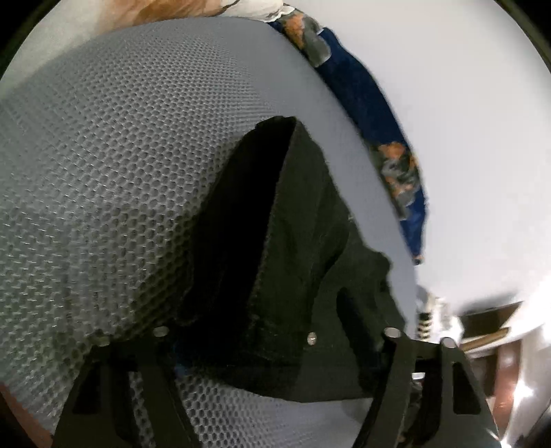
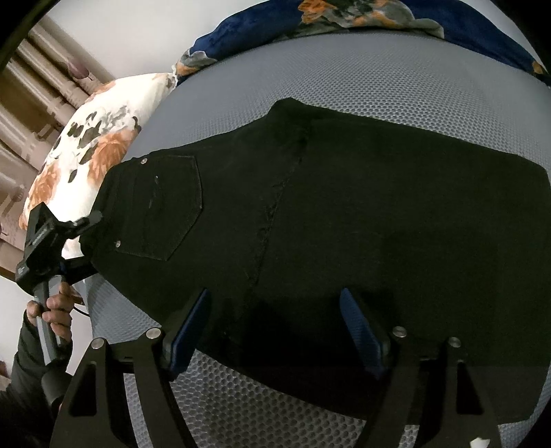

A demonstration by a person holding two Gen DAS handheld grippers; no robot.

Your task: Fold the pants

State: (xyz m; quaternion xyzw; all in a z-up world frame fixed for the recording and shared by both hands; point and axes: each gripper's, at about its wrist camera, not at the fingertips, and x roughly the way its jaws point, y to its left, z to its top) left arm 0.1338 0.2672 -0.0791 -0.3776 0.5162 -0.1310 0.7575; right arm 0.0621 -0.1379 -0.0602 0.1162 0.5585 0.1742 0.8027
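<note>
Pants (image 2: 344, 213): black, spread flat on the grey mesh mattress (image 2: 378, 82), waistband toward its pillow-side edge.
Left gripper (image 2: 91, 241): at the waistband, fabric lying between its fingers; whether the pads press on it I cannot tell.
Right gripper (image 2: 275, 327): jaws apart, over the pants at the near edge, clamping nothing.
Pillow (image 2: 93, 144): floral, beside the waistband.
Blanket (image 2: 261, 31): blue, along the far edge.

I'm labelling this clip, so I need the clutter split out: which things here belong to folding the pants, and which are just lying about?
Part of the job:
- black pants
- left tongs at the waistband
- right tongs above the near edge
- grey mesh mat under the pants

Just lying about:
- floral pillow
- blue floral blanket
- curtain
</note>
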